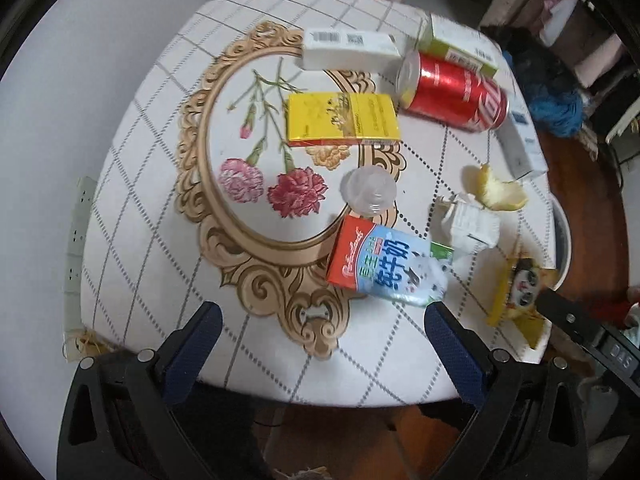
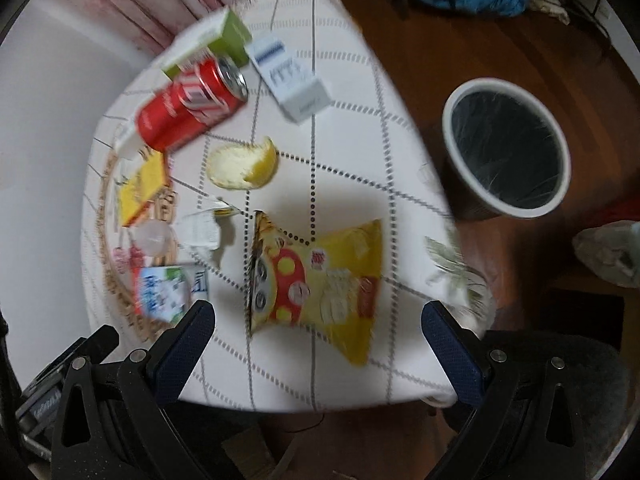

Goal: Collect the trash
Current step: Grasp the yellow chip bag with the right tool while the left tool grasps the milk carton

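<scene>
1. White checked cloth covers the desk point(image 1: 132, 216) in the left wrist view, and it carries all the trash: a white carton point(image 1: 350, 48) and a green box point(image 1: 460, 46) at the top, a red can point(image 1: 456, 90) lying on its side at upper right, a yellow box point(image 1: 344, 120) at centre, a clear lid point(image 1: 370, 192), a peel point(image 1: 498, 192) at right, a crumpled paper point(image 1: 468, 226), and a milk carton point(image 1: 388, 266) just ahead of the left gripper point(image 1: 320, 312), which is spread wide and holds nothing.
2. In the right wrist view the right gripper point(image 2: 318, 312) is likewise released and empty, and a yellow snack bag point(image 2: 320, 280) lies between its fingers' line of sight. At upper right of the frame the bin point(image 2: 506, 148) stands on the floor; as far as its dark liner shows, nothing is inside. By this, collecting appears barely begun; every piece seems left to do.
</scene>
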Tool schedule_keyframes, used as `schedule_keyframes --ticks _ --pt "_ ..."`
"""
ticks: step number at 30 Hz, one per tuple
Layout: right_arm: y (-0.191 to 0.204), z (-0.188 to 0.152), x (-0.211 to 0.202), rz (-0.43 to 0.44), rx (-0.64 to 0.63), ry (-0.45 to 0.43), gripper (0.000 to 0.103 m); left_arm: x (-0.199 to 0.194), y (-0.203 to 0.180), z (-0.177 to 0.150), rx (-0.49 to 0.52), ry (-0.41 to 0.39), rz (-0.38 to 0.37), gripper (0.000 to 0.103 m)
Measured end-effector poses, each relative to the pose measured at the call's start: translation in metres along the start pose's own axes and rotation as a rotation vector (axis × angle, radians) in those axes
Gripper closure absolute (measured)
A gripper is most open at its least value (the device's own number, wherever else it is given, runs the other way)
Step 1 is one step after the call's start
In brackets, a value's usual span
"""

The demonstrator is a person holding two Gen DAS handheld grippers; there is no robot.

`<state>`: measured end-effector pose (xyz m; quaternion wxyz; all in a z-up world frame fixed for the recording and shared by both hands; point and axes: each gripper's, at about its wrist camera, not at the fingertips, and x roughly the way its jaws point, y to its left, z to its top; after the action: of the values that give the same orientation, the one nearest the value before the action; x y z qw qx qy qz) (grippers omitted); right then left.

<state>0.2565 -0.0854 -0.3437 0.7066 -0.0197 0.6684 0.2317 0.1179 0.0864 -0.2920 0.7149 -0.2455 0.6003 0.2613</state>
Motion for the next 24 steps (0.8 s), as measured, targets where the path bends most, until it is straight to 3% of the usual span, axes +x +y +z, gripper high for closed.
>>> schedule_keyframes --ticks 3,7,8,16,21,24 --pt "0.004 0.005 0.029 -0.021 -0.016 0.045 0.001 0.012 -0.006 0.005 0.030 0.023 -0.015 0.000" --pt "0.012 0.004 0.033 -0.041 -0.077 0.027 0.036 0.023 -0.013 0.012 0.059 0.044 -0.046 0.000" --pt "0.011 0.004 0.032 -0.028 -0.071 0.031 0.038 0.025 -0.017 0.013 0.074 0.047 -0.057 0.000" --pt "-0.012 0.003 0.023 -0.060 -0.022 0.037 0.039 0.045 -0.044 0.025 0.170 0.095 -0.093 0.000" --pt "-0.015 0.003 0.021 -0.065 -0.015 0.037 0.039 0.059 -0.056 0.029 0.219 0.091 -0.040 0.000" --pt "-0.014 0.004 0.022 -0.067 -0.015 0.038 0.039 0.060 -0.057 0.032 0.216 0.081 -0.045 0.000"
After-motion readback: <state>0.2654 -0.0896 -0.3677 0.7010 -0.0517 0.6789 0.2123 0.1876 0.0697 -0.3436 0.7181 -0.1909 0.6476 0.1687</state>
